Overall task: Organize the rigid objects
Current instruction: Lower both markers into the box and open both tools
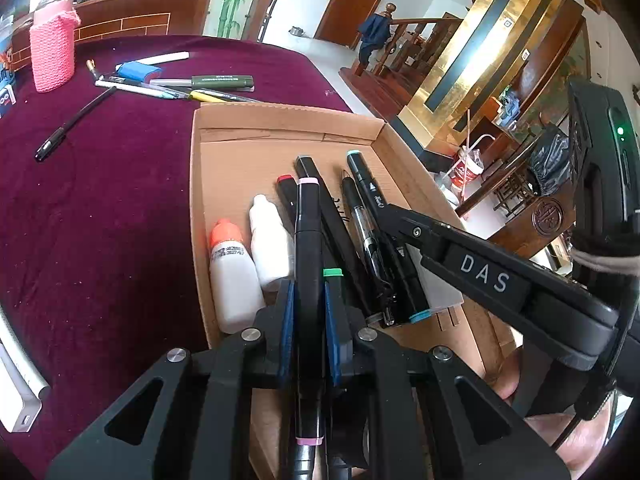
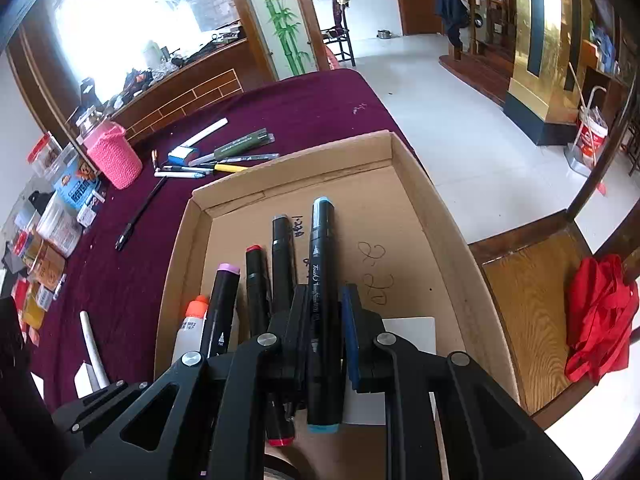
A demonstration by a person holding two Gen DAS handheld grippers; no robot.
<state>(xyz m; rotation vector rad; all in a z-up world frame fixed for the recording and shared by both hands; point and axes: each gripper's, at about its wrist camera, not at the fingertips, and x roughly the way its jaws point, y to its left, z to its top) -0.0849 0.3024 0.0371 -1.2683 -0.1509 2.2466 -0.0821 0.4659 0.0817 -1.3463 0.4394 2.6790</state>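
We clamp the pink-capped marker in our left gripper; our right gripper apparently pinches the blue-capped marker above the cardboard box.

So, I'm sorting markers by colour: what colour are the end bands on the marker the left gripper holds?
Pink, on the marker; clearest in the left wrist view.

left claw clamps pink-capped marker | over cardboard box | bottles inside
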